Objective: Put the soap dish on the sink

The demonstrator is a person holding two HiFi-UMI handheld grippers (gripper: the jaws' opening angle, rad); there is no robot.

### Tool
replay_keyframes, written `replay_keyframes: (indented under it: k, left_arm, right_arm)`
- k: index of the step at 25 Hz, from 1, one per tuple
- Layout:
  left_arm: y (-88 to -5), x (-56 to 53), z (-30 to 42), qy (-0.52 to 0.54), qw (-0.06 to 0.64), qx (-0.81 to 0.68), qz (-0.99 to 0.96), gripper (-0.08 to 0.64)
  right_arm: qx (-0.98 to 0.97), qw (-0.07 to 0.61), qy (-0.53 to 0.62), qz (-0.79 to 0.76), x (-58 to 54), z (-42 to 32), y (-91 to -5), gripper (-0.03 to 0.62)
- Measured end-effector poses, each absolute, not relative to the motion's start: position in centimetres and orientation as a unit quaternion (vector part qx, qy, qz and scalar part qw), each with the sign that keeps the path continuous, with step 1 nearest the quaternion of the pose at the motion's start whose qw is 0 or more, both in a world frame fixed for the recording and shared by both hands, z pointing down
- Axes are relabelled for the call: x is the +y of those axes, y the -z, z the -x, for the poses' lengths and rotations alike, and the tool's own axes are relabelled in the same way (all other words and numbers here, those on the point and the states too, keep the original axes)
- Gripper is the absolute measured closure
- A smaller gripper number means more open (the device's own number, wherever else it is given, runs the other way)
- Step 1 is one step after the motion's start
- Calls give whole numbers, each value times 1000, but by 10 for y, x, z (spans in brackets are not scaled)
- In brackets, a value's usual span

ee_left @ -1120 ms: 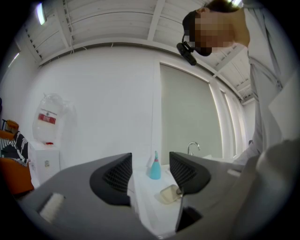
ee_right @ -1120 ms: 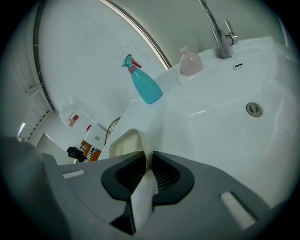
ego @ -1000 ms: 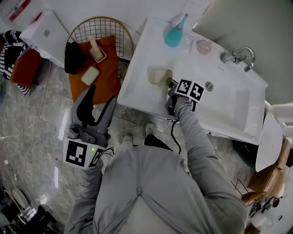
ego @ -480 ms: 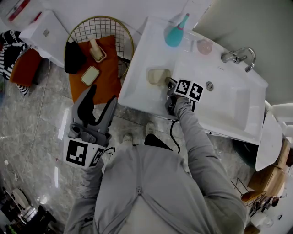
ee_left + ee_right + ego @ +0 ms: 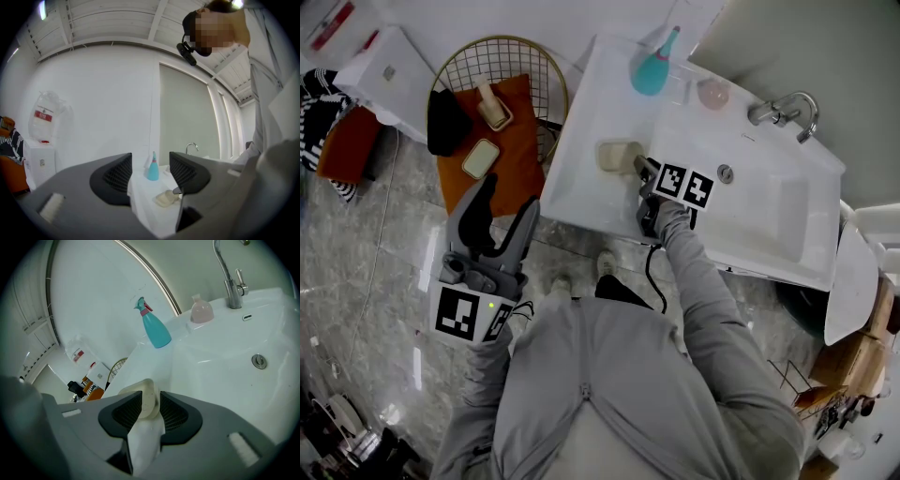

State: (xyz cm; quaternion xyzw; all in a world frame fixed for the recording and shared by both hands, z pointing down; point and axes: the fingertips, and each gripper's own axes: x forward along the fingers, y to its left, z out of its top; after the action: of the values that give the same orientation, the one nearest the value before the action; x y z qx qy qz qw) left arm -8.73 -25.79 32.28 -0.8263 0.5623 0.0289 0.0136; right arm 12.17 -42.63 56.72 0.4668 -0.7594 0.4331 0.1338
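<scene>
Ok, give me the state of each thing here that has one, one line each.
sink, basin empty.
right gripper, shut on the soap dish.
soap dish, clamped by one end at the sink's left ledge.
left gripper, open and empty, away from the sink.
faucet, no water seen running.
spray bottle, upright on the back ledge.

Overhead; gripper views apparently sharing sink [image 5: 769, 211]

The soap dish [image 5: 614, 155] is cream, the sink [image 5: 769, 216] white, the spray bottle [image 5: 649, 73] teal, the cloth [image 5: 520, 141] orange.
</scene>
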Motion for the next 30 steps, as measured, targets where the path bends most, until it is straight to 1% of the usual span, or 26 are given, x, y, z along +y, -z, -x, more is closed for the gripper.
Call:
replay_keyframes:
  k: [4,10,14,20,30]
  left_arm:
    - [-323,-259,84,-29,14,558,829,288]
    - [-321,-260,83,-34,16,552,833,288]
    - [-321,-262,81,-35,17,547,836,288]
    - [-320,-269,71,-41,20,531,846,288]
    - [-321,-281,58,-45,20,503,863,288]
  right_arm:
    - [-761,120,-429,-471,-427,-126,-561,477]
    - [-773,90,-412,-474,-422,-129,-535,476]
    - [-787,68,-395,-470,-416,-132,-512,456]
    - [-803,47,-346,-483,-405,-145,-473,454]
    - [-822,27,-223,-524,-375,-164,-407,454]
